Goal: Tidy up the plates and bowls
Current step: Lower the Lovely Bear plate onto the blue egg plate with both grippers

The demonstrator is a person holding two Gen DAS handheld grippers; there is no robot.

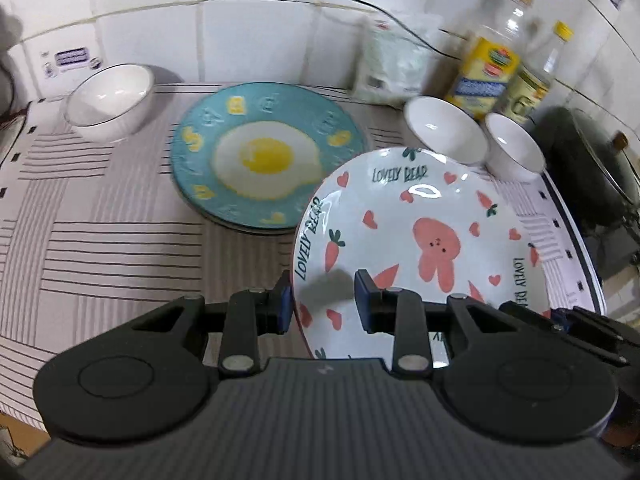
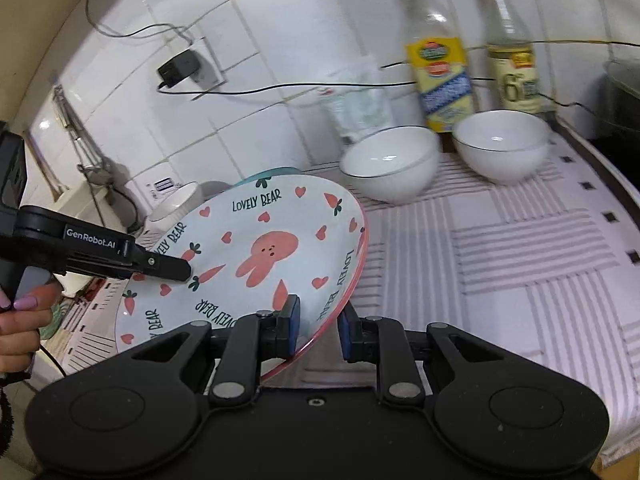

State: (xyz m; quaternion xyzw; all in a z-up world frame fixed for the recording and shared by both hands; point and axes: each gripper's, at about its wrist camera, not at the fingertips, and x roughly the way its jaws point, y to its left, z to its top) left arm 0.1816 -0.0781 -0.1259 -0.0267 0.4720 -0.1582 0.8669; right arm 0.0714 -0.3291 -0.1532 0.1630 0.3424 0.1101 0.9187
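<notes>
So the tabletop (image 1: 100, 248) had a grey-and-white striped cloth over it and sat against a white tiled wall (image 2: 260, 40), with a charger plugged into a socket (image 2: 180, 66) up there and its cable trailing across the tiles.

The bunny plate (image 1: 420, 216) was off the cloth, tilted, held from two sides. The left gripper (image 1: 322, 300) had its fingers pinching the plate's near-left rim, one pad under and one on top. The right gripper (image 2: 318, 326) had its fingers clamped on the opposite pink-edged rim.

Going by the bunny plate: the blue egg plate (image 1: 264, 156) lay flat just behind and left of it, partly overlapped by its edge. Two white bowls (image 1: 444, 128) stood side by side just behind it, two bottles (image 1: 484, 68) and a white bag (image 1: 396, 64) behind those at the wall. A third white bowl (image 1: 110, 100) sat well apart to the far left. Bare striped cloth stretched left and in front of it, plenty of room.

Only the right wrist view showed a hand (image 2: 20, 320) gripping the left tool's handle, and the socket. Only the left wrist view showed the egg plate's whole face and a dark pot (image 1: 592, 168) past the tabletop's right edge.
</notes>
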